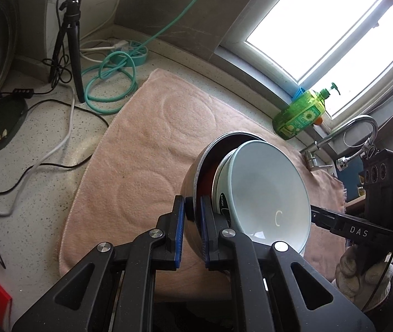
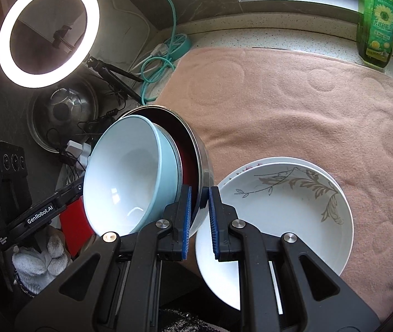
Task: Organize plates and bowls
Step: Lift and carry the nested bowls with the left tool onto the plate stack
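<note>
Two grippers: the left gripper [image 1: 192, 221] and the right gripper [image 2: 198, 215] each pinch the rim of one steel bowl [image 1: 196, 171] from opposite sides, jaws nearly closed on its thin wall.
Load: the pale blue bowl [image 1: 268, 191] nests inside, and the stack hangs tilted above the towel [image 1: 141, 144].
Nearest target: stacked white plates [image 2: 287, 210] lie just right of the right gripper, below the held rim.
Judgement: the right hand is nearer the plates; any set-down means swinging the stack that way and levelling it.
Beyond: the soap bottle [image 2: 377, 22] stands at the sill.
</note>
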